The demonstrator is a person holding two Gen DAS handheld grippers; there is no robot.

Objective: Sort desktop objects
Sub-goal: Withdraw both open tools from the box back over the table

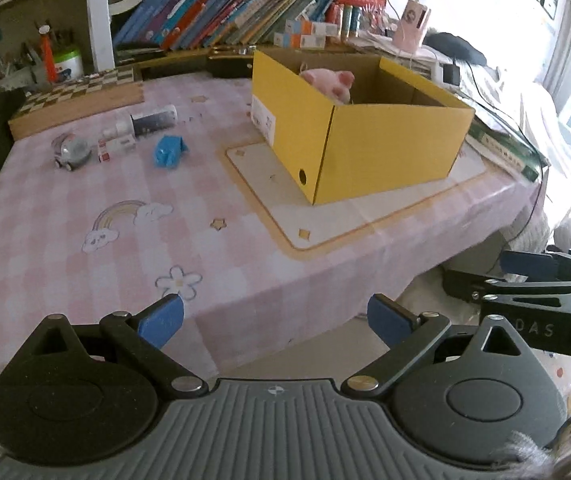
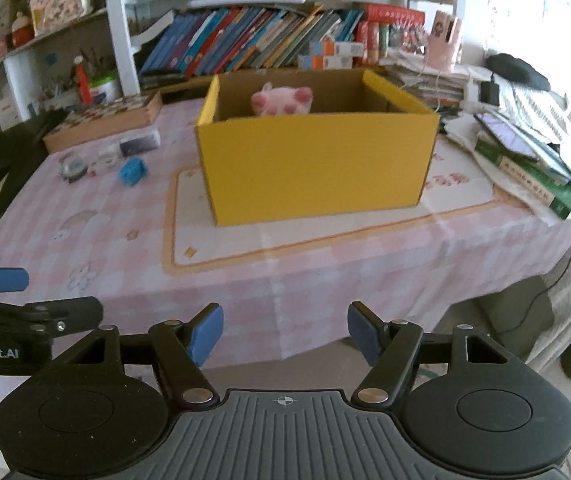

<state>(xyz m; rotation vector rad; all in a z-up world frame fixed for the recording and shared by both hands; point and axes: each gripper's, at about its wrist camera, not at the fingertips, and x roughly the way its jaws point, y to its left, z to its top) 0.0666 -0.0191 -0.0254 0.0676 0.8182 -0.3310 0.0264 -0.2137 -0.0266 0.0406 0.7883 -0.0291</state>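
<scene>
Table: pink checked cloth (image 1: 133,240) with rainbow and flower prints, a pale mat (image 1: 325,216) lying on its right part.
Box: yellow cardboard box (image 2: 317,168) stands open-topped on the mat; a pink plush pig (image 2: 283,104) sits inside at the back, its head above the rim.
Loose things: a small cluster on the far left of the cloth, well apart from the box: blue toy (image 1: 169,152), small toy car (image 1: 71,152), little white carton (image 1: 115,146), dark tube (image 1: 153,120) lying on its side.
Behind cluster: wooden chessboard box (image 1: 77,98), near the tube.
Left gripper (image 1: 275,318): jaws apart, nothing between the blue pads, over the near table edge.
Right gripper (image 2: 285,334): jaws apart, empty, off the near edge, facing the box.
Background: shelf of leaning books (image 2: 253,44).
</scene>
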